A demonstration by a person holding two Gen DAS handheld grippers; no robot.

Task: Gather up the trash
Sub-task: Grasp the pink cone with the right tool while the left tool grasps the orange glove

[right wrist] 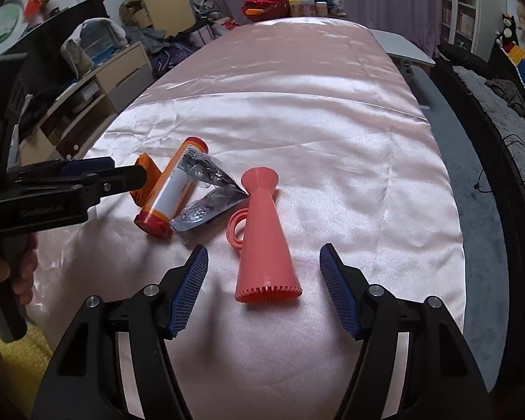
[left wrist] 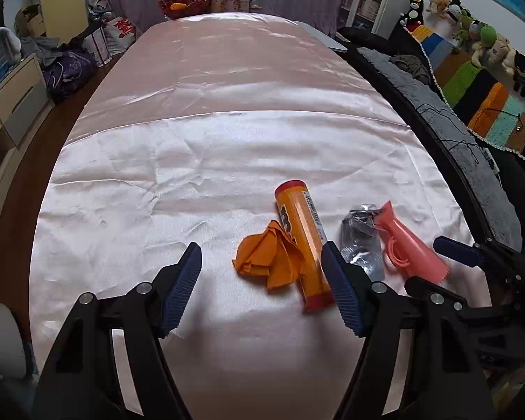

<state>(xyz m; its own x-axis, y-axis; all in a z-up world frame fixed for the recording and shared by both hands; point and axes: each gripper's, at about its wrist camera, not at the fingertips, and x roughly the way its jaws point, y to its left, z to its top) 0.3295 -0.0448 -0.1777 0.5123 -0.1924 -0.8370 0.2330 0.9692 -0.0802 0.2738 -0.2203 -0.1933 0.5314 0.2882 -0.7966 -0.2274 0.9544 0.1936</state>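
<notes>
Four pieces of trash are gathered in one cluster on the pink satin cloth: a crumpled orange wrapper touching an orange tube, with a silver foil pouch and a pink cone-shaped piece at about three o'clock of the tube. The left gripper is held with its jaws apart around the wrapper and tube – nothing is pressed yet. The right gripper is likewise kept unclosed, its jaws straddling the cone's wide toothed end, presumably so each hand can take a separate item.
</notes>
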